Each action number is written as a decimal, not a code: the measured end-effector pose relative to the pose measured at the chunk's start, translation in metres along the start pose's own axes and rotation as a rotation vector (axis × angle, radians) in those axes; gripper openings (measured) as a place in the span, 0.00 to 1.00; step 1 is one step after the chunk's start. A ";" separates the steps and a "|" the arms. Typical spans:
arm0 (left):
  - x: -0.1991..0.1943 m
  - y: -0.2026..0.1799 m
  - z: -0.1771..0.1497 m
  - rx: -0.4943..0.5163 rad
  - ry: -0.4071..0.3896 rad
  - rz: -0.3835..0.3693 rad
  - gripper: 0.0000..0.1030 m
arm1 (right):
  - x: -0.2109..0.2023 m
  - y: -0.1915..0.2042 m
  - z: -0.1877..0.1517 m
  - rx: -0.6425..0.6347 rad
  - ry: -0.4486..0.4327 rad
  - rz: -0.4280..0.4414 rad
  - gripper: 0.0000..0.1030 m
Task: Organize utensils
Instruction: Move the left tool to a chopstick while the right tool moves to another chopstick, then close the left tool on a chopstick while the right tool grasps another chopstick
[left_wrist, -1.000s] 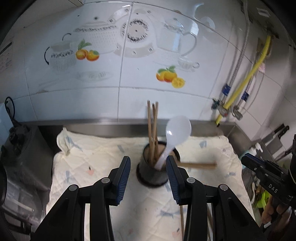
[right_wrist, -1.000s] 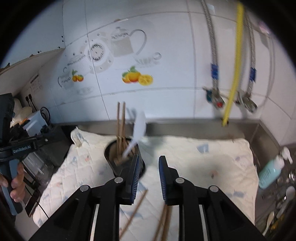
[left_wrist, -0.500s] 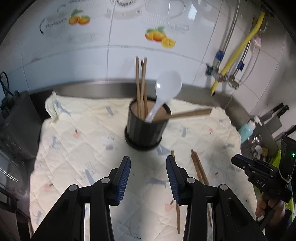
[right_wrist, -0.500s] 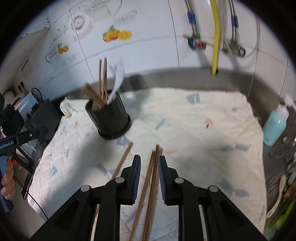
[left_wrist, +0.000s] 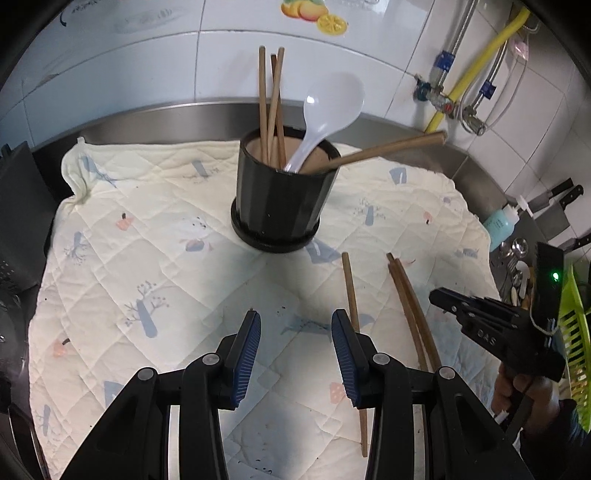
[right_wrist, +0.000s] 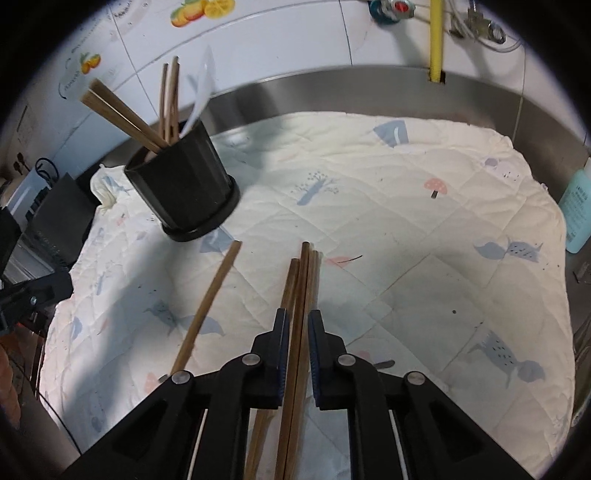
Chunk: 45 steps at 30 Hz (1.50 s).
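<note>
A black utensil holder (left_wrist: 280, 199) stands on the quilted cloth (left_wrist: 147, 240). It holds a white spoon (left_wrist: 332, 103), upright chopsticks (left_wrist: 269, 103) and leaning ones (left_wrist: 388, 149). My left gripper (left_wrist: 295, 347) hovers open over bare cloth in front of the holder, with nothing between its fingers. A single loose chopstick (left_wrist: 351, 291) runs under its right finger. My right gripper (right_wrist: 297, 332) is low over the cloth, its jaws closing on a bundle of loose chopsticks (right_wrist: 303, 280) that fills the gap between the pads. The single chopstick (right_wrist: 210, 302) lies to its left, and the holder (right_wrist: 181, 192) stands farther back on the left.
A blue bottle (right_wrist: 578, 218) stands off the cloth's right edge, near knives (left_wrist: 561, 192) and a green rack (left_wrist: 574, 332). A black appliance (left_wrist: 18, 206) borders the left. A yellow hose (left_wrist: 476, 62) and valves hang on the tiled wall behind the steel rim.
Both grippers came down toward the cloth and tipped further downward. The right jaws narrowed around the loose chopsticks. The left jaws kept their width.
</note>
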<state>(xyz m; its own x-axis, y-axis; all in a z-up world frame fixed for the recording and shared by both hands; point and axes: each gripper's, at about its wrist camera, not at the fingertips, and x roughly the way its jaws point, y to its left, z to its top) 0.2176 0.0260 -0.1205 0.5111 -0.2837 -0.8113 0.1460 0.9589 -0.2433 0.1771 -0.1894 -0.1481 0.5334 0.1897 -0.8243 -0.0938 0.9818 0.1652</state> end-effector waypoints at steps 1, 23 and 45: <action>0.003 0.000 -0.001 0.002 0.004 -0.003 0.42 | 0.003 0.000 0.000 0.000 0.003 -0.004 0.11; 0.039 0.000 -0.005 -0.003 0.065 -0.022 0.42 | 0.040 -0.001 0.012 -0.038 0.057 -0.058 0.10; 0.085 -0.037 0.008 0.041 0.102 -0.088 0.42 | 0.047 -0.005 0.024 -0.037 0.073 -0.038 0.10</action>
<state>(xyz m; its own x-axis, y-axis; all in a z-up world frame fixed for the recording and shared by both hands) 0.2624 -0.0337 -0.1755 0.4061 -0.3637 -0.8383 0.2224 0.9291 -0.2954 0.2227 -0.1859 -0.1747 0.4741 0.1516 -0.8673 -0.1068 0.9877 0.1142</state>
